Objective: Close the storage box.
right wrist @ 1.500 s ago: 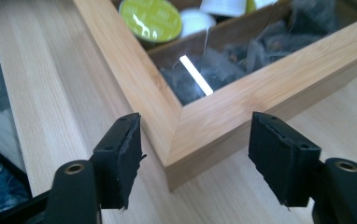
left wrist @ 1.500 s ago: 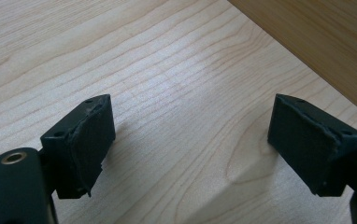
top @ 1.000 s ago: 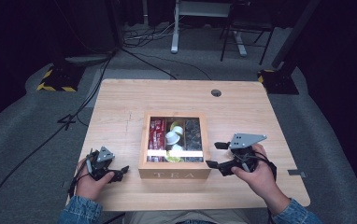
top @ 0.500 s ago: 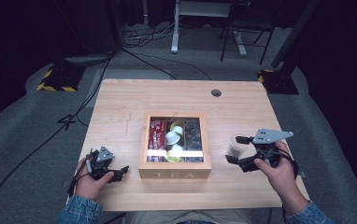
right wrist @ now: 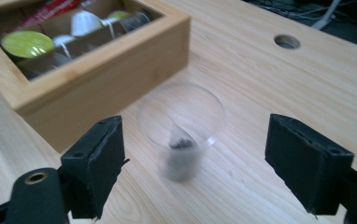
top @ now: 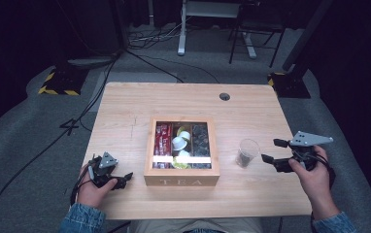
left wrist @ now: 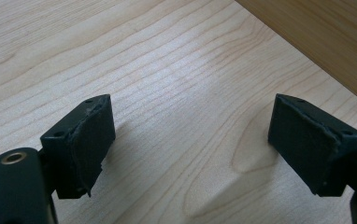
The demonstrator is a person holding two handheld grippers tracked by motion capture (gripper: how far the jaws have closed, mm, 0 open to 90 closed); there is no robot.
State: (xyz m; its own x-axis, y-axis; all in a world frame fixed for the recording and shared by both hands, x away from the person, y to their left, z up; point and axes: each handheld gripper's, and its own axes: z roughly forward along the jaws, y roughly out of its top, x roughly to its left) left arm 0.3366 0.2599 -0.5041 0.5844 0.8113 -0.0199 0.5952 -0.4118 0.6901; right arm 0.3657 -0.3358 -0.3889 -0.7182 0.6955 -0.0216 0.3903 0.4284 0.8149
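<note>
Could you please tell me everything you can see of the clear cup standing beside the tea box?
The clear cup is a small, see-through tumbler that looks like thin plastic, wider at the rim than at the base. It stands upright on the wooden table, to the right of the wooden tea box and apart from it. A little dark matter sits at its bottom. The right gripper faces it with jaws open wide, not touching it.
</note>
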